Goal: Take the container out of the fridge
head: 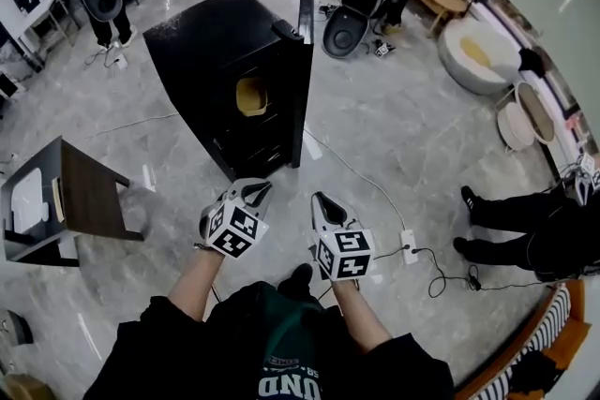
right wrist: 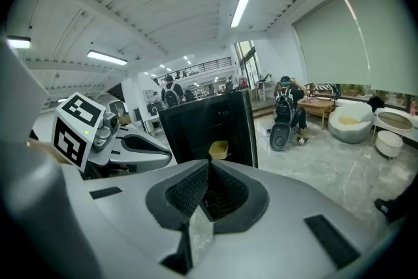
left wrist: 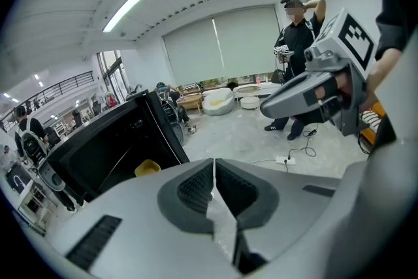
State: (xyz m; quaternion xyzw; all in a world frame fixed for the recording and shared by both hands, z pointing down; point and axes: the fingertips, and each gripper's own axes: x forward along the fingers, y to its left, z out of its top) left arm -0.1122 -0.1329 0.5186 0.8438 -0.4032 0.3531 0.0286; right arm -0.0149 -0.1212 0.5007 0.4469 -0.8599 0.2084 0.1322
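Observation:
A black fridge stands on the floor ahead with its door swung open to the right. A yellow container sits on a shelf inside; it also shows as the container in the left gripper view and the container in the right gripper view. My left gripper and right gripper hang side by side in the air, well short of the fridge. Both are shut with nothing between the pads, as seen at the left gripper and the right gripper.
A small dark table stands at the left. A power strip with cables lies on the floor at the right, near a person's legs. Other people, chairs and round tubs stand further back.

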